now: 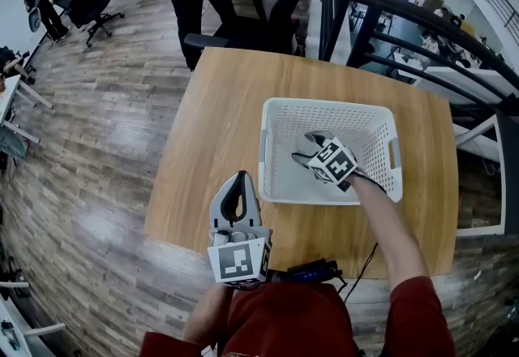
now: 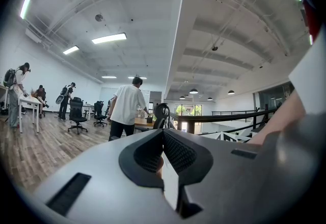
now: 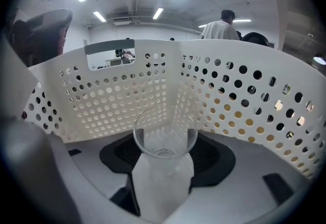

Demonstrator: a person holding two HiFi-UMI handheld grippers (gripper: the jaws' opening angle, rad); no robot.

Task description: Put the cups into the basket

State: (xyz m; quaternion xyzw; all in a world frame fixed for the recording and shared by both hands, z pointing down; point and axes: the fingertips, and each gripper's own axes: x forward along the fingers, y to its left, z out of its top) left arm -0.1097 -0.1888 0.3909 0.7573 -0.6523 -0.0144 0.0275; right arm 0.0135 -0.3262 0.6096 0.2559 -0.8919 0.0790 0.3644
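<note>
Centre right, basket point(image 1: 324, 105): right gripper point(image 1: 302, 151) clamped on cup point(image 3: 165, 141).
Lower centre, left gripper point(image 1: 238, 183): jaws pressed together, empty.

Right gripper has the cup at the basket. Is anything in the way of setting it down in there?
Nothing visible. The clear cup sits between the jaws of the right gripper, already inside the walls of the white basket, and no other object shows in the basket.

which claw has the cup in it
The right claw, down inside the white basket, is closed on a clear cup; the left claw is shut with nothing in it, outside the basket.
</note>
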